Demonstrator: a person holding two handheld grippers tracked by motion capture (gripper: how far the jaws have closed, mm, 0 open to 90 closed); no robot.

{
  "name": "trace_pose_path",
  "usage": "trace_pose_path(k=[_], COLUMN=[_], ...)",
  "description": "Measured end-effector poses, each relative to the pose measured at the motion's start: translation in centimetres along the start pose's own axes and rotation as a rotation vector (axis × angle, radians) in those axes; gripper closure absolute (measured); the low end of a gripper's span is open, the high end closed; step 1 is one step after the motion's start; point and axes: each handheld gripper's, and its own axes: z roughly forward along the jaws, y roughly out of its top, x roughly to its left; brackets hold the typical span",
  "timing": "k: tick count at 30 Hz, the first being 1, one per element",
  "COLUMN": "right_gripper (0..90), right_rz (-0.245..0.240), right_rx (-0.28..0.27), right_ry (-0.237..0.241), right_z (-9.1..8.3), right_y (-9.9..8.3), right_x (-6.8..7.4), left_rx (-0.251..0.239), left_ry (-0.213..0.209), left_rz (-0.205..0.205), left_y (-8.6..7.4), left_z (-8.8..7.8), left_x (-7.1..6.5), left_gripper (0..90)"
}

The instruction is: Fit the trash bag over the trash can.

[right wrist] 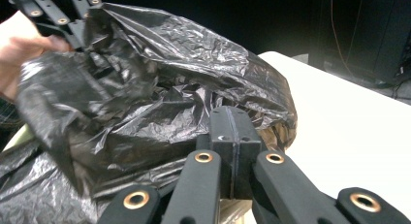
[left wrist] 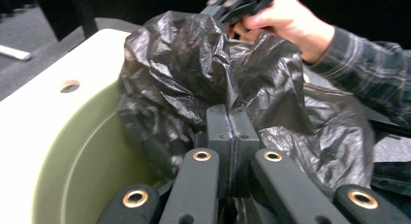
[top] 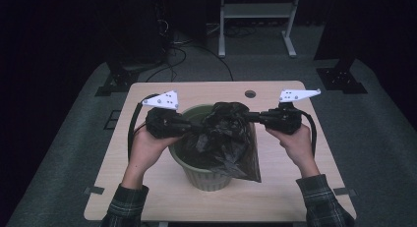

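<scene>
On the near left of the worktop (top: 147,187) a hand in a plaid sleeve grips the left tool (top: 193,128), which points level toward the middle, its grey three-cornered plate standing on top. In the left gripper view its jaws stand pressed together with a pinch of the black bin bag (left wrist: 194,78) caught between the pads, so this tool is clenched on the plastic. Just below and ahead of that tool sits the green ribbed bin (top: 209,178), its pale inner wall showing to the left of the jaws in the left gripper view. The bag bunches over the bin's mouth between the two tools, and a loose flap hangs down the bin's outer wall on the side under the right tool, reaching the worktop. The right tool (top: 251,117) comes in level from the opposite side, tip toward the left tool; in the right gripper view its jaws are closed tight on a fold of the same bag, with crumpled plastic swelling ahead of them. Beyond the right tool's tip lies a small round hole (top: 250,94) in the worktop.
</scene>
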Motion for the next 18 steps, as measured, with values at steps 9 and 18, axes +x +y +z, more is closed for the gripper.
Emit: trace_pose_path(k=[9, 18], right_gripper=[90.0, 90.0], right_rz=[-0.042, -0.066], right_rx=[0.018, 0.019], right_ry=[-0.063, -0.059], right_z=[-3.0, -3.3], right_y=[-1.1, -1.7], right_x=[0.7, 1.5], left_rx=[-0.041, -0.094], left_ry=[0.106, 0.136], left_rz=[-0.062, -0.058], left_y=[-2.5, -2.9], left_z=[-3.7, -4.7], left_x=[0.9, 0.2], left_gripper=[89.9, 47.3])
